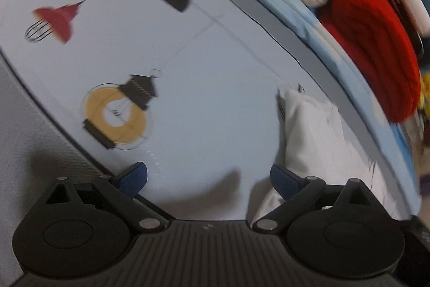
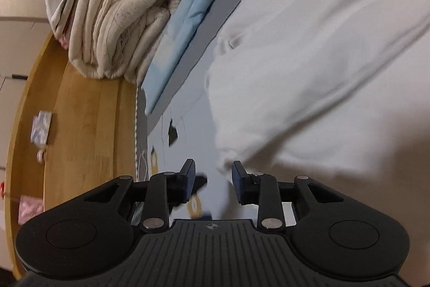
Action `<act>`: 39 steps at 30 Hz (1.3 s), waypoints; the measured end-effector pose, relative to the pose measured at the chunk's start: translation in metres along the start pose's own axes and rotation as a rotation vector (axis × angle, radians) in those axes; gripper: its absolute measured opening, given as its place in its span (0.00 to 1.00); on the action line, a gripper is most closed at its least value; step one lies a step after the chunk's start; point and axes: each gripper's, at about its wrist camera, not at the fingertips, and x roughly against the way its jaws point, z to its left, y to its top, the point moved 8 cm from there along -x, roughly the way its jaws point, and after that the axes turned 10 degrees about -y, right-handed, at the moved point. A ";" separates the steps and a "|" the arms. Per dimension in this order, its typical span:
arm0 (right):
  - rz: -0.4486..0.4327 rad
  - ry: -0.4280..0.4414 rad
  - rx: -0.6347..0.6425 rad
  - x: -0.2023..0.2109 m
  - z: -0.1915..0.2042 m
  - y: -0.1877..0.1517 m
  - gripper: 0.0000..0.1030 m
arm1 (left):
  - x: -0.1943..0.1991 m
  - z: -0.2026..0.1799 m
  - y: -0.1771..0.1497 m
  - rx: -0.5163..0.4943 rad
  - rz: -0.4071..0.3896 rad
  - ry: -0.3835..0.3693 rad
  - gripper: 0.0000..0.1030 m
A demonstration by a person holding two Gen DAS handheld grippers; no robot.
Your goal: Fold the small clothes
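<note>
A white garment [image 2: 309,66] lies on a pale sheet printed with lamps and bulbs [image 1: 166,50]. In the right wrist view it fills the right half, and its near corner hangs just ahead of my right gripper [image 2: 213,179], whose jaws stand partly open with nothing between them. In the left wrist view a bunched part of the garment [image 1: 309,131] lies at the right, beside the right blue pad [image 1: 285,180]. My left gripper [image 1: 208,178] is wide open and empty above the sheet.
A folded cream blanket [image 2: 121,15] and a red knitted item [image 1: 373,45] are piled along the far edge, beyond a light blue cloth [image 2: 193,7]. A wooden surface [image 2: 80,125] with small packets lies to the left in the right wrist view.
</note>
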 end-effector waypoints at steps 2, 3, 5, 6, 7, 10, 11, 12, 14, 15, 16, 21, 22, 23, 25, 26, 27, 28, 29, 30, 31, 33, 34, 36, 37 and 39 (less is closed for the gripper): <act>0.003 -0.015 0.015 -0.014 0.001 -0.003 0.00 | 0.002 0.002 0.003 0.006 0.003 0.018 0.96; 0.021 -0.041 0.039 -0.018 0.000 -0.008 0.00 | 0.001 0.001 0.003 -0.007 0.006 0.017 0.97; 0.052 -0.109 0.146 -0.020 -0.004 -0.024 0.00 | -0.003 -0.003 0.000 -0.030 0.026 0.004 0.97; 0.059 -0.155 0.197 -0.020 -0.009 -0.031 0.00 | -0.004 -0.006 -0.003 -0.037 0.033 -0.013 0.96; 0.071 -0.186 0.206 -0.020 -0.016 -0.035 0.00 | -0.007 -0.009 -0.005 -0.045 0.039 -0.027 0.97; 0.074 -0.149 0.130 -0.006 -0.025 -0.026 0.04 | -0.011 -0.016 -0.010 -0.073 0.028 -0.054 0.97; 0.056 -0.117 0.102 0.002 -0.024 -0.018 0.04 | -0.011 -0.017 -0.010 -0.069 0.026 -0.066 0.97; 0.037 -0.102 0.080 0.008 -0.025 -0.012 0.06 | -0.012 -0.017 -0.010 -0.056 0.022 -0.078 0.97; 0.010 -0.085 0.031 0.014 -0.025 -0.001 0.50 | -0.014 -0.015 -0.008 -0.028 0.016 -0.088 0.97; 0.006 -0.086 0.009 0.013 -0.026 0.003 0.58 | -0.014 -0.013 -0.009 -0.020 0.016 -0.089 0.97; 0.009 -0.082 -0.008 0.010 -0.026 0.004 0.60 | -0.014 -0.012 -0.008 -0.015 0.012 -0.089 0.97; 0.032 -0.024 -0.024 -0.018 -0.022 0.002 0.36 | -0.015 -0.013 -0.005 -0.024 -0.003 -0.085 0.97; 0.034 -0.002 -0.009 -0.019 -0.023 0.001 0.05 | -0.015 -0.014 -0.005 -0.036 -0.004 -0.084 0.97; 0.029 -0.006 0.019 -0.017 -0.024 0.001 0.03 | -0.017 -0.017 -0.005 -0.050 -0.005 -0.085 0.97; 0.035 -0.030 0.119 -0.013 -0.020 -0.005 0.03 | -0.019 -0.020 -0.007 -0.073 -0.003 -0.098 0.97; 0.046 -0.047 0.165 -0.010 -0.021 -0.009 0.03 | -0.020 -0.022 -0.008 -0.081 0.000 -0.109 0.97; 0.063 -0.068 0.194 -0.008 -0.025 -0.013 0.03 | -0.022 -0.024 -0.009 -0.090 0.005 -0.120 0.97; 0.079 -0.087 0.198 -0.008 -0.032 -0.014 0.03 | -0.024 -0.027 -0.011 -0.100 0.012 -0.128 0.99; 0.092 -0.097 0.191 -0.009 -0.037 -0.014 0.04 | -0.026 -0.029 -0.014 -0.108 0.018 -0.137 0.99; 0.117 -0.107 0.174 -0.012 -0.043 -0.013 0.08 | -0.028 -0.031 -0.017 -0.117 0.031 -0.144 0.99; 0.145 -0.126 0.157 -0.014 -0.048 -0.012 0.10 | -0.030 -0.033 -0.020 -0.134 0.043 -0.147 0.99; 0.172 -0.133 0.169 -0.010 -0.046 -0.010 0.15 | -0.032 -0.037 -0.023 -0.177 0.048 -0.133 0.99; 0.180 -0.145 0.197 -0.003 -0.045 -0.009 0.25 | -0.032 -0.038 -0.024 -0.191 0.050 -0.128 0.99; 0.174 -0.182 0.295 0.018 -0.039 -0.003 0.35 | -0.033 -0.039 -0.026 -0.209 0.056 -0.118 0.99; 0.153 -0.204 0.348 0.028 -0.036 0.003 0.35 | -0.034 -0.039 -0.026 -0.213 0.058 -0.115 0.99; 0.072 -0.252 0.467 0.050 -0.024 0.028 0.35 | -0.034 -0.040 -0.027 -0.219 0.060 -0.114 0.99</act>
